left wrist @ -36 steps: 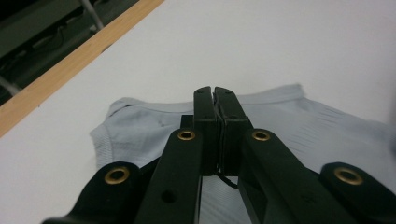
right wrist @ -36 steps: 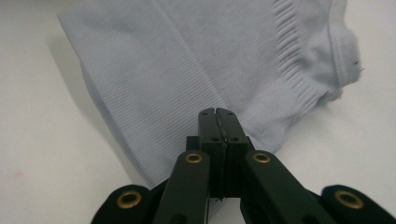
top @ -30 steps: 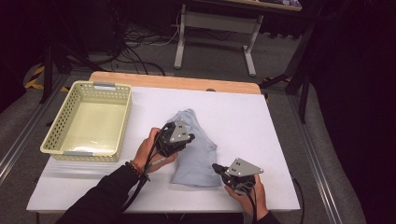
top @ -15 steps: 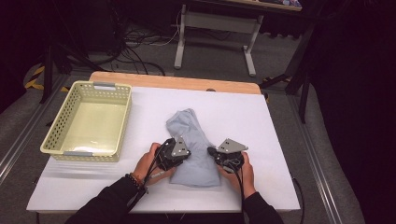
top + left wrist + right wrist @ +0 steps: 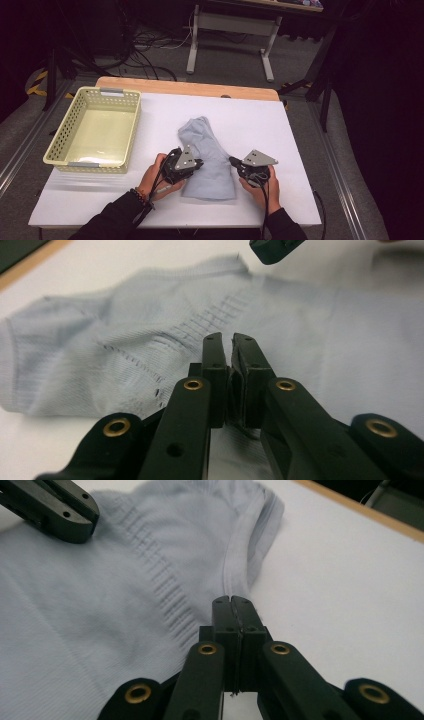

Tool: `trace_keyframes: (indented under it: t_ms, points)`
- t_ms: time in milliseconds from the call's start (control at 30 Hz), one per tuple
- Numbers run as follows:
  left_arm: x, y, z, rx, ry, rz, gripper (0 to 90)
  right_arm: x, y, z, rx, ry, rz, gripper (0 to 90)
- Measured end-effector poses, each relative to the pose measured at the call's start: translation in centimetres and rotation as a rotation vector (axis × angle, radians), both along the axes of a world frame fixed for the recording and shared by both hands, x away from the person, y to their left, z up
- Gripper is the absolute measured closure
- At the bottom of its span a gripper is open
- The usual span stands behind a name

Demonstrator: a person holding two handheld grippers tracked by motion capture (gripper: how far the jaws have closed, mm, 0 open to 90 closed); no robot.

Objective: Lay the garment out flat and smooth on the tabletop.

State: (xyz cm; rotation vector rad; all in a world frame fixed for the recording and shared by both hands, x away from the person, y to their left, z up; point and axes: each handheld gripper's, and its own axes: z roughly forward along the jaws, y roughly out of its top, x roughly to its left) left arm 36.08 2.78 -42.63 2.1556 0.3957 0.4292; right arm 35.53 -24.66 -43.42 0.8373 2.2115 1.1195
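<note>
Jaws of both the left gripper [image 5: 227, 347] and right gripper [image 5: 233, 607] are sitting closed and empty, hovering at opposite edges of the pale-blue garment [image 5: 207, 157]; folding is looking partway done, the basket [image 5: 75, 162] waiting unfilled.

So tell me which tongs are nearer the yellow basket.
Left. The left tongs sit at the pale blue garment's left edge, just right of the yellow basket's near corner. The right tongs are at the garment's far side.
</note>
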Motion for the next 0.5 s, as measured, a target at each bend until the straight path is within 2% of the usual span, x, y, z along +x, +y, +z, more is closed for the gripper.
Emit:
trace_keyframes:
  t_ms: [67,200,333,500]
  points:
    - [-1.0,0.5,0.9,-0.02,-0.014,-0.018,84.6,-0.6,-0.3,0.8,0.025,-0.023,0.005,90.0]
    - [-3.0,1.1,1.2,-0.022,-0.016,-0.054,84.6,-1.7,0.0,1.7,0.035,-0.049,0.038,90.0]
    - [-4.5,0.9,0.5,0.007,-0.014,-0.097,84.5,-2.4,0.7,1.6,0.018,-0.046,0.075,90.0]
    - [-4.7,0.4,-1.6,0.08,0.047,-0.127,85.2,-3.2,1.6,0.5,-0.03,-0.002,0.116,90.0]
